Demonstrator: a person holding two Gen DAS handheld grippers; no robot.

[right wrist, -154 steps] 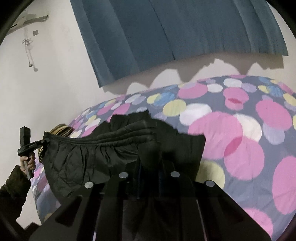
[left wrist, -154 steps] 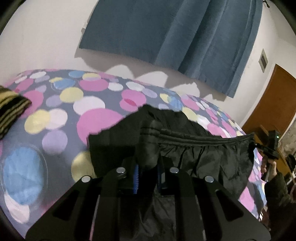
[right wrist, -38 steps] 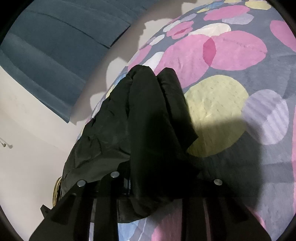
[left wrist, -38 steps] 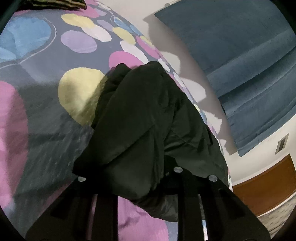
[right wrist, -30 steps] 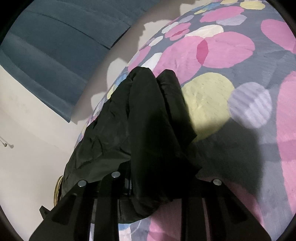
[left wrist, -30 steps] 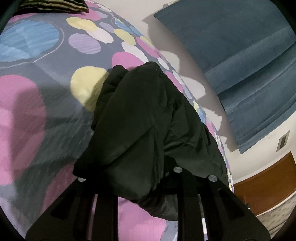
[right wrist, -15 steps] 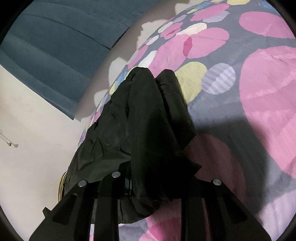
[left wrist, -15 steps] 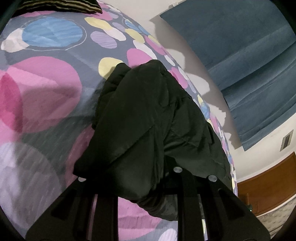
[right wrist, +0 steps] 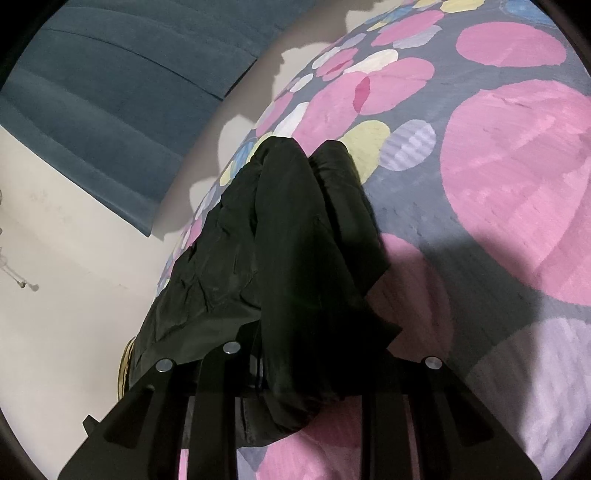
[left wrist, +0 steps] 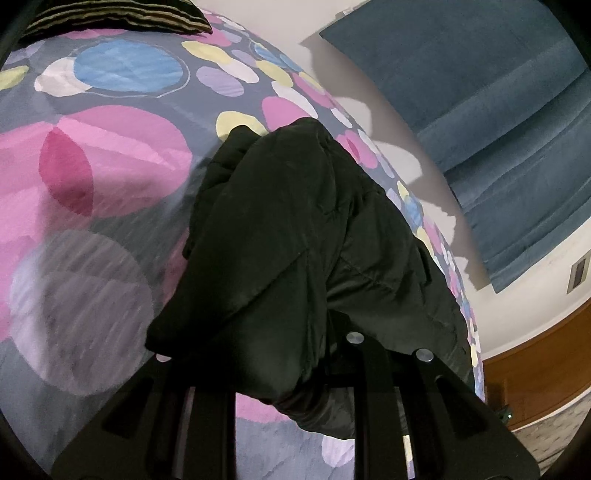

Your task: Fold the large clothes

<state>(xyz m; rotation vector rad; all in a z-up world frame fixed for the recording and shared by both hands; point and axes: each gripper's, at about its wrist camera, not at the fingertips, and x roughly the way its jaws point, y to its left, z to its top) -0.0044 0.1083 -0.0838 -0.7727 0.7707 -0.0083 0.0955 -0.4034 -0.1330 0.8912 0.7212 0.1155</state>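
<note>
A large black quilted garment (left wrist: 295, 236) hangs bunched from my left gripper (left wrist: 291, 354), which is shut on a thick fold of it; the cloth drapes over the jaws and hides the fingertips. The same black garment (right wrist: 288, 236) fills the middle of the right wrist view, where my right gripper (right wrist: 295, 362) is shut on another fold, its tips also buried in cloth. The far end of the garment rests on the bedspread (left wrist: 92, 155), grey with pink, yellow and blue dots, while the near end is lifted.
A striped black-and-yellow cloth (left wrist: 110, 16) lies at the far left of the bed. A blue curtain (left wrist: 498, 110) hangs on the white wall behind, and a brown wooden door (left wrist: 535, 369) stands at the right. Bare bedspread (right wrist: 517, 184) spreads to the right.
Both grippers carried the bunched garment across the bed, the dots sliding under it; five seconds ago it hung spread between them. Both grips are unchanged.
</note>
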